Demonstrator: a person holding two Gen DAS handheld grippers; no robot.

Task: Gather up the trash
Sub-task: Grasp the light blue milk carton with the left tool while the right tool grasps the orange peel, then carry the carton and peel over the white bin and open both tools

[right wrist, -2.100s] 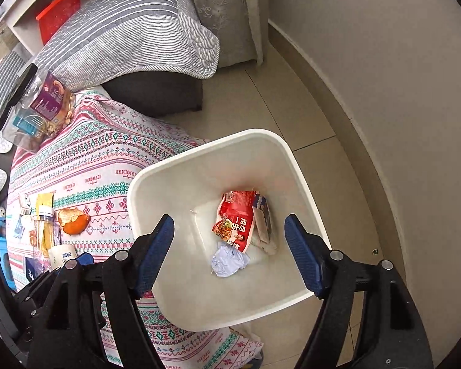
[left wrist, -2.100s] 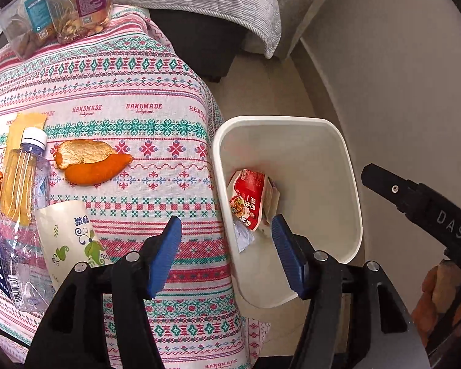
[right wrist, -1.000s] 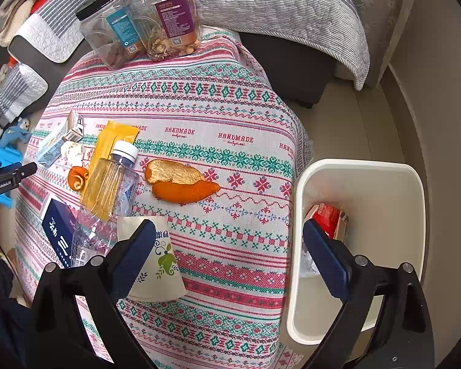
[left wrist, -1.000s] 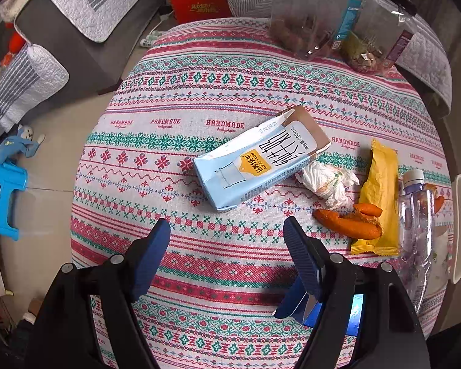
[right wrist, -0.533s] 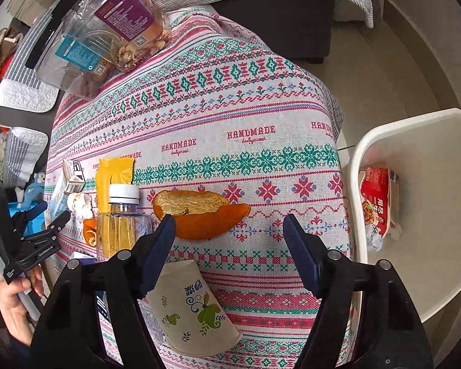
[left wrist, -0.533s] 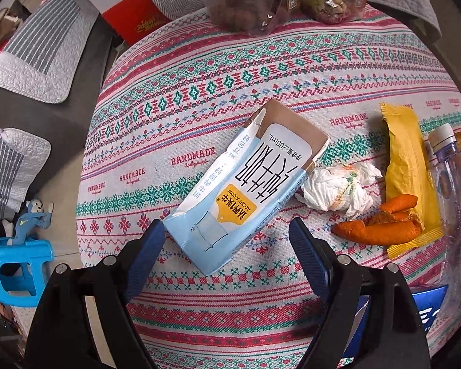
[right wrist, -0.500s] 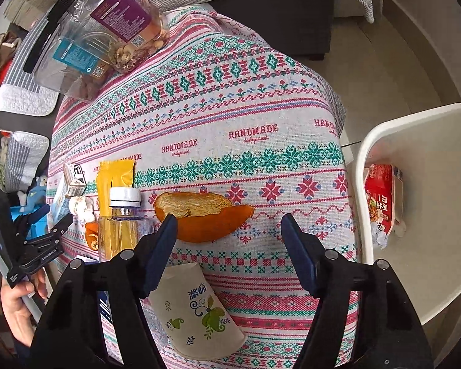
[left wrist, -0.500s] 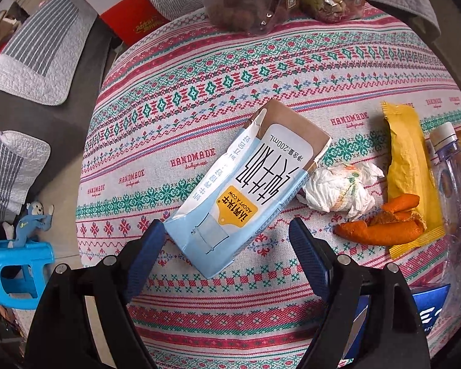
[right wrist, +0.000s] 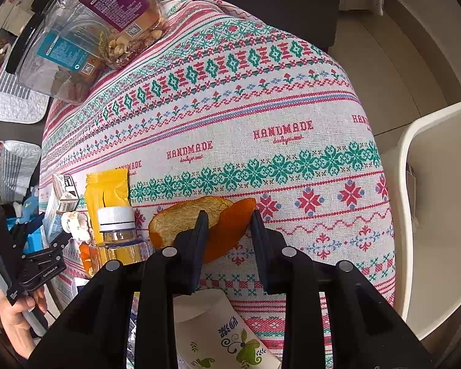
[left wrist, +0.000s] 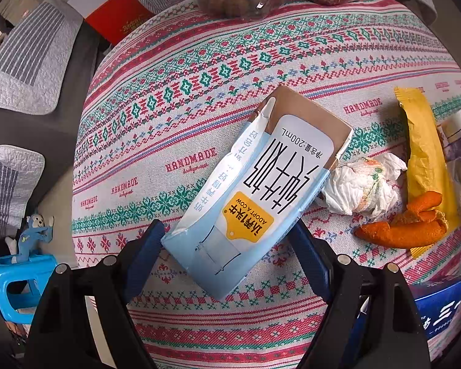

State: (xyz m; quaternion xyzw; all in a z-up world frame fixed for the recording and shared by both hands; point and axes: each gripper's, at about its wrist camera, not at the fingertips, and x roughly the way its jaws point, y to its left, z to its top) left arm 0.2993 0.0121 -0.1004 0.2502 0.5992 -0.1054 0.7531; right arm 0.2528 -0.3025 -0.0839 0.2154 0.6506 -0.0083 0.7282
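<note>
Tablecloth (right wrist: 261,141) "HANDMADE" | carton (left wrist: 255,190) "200mL" | left gripper (left wrist: 227,246) wide | right gripper (right wrist: 227,224) pinching orange peel (right wrist: 199,218)

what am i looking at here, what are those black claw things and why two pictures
A person holds a two-finger gripper in each hand; each carries a camera looking along its fingers, hence two views. The left gripper is open, straddling a flattened milk carton on the patterned tablecloth. The right gripper has just been closing and is shut on an orange peel. Nearby lie a crumpled tissue, a yellow wrapper and a paper cup. The white bin stands beside the table.
</note>
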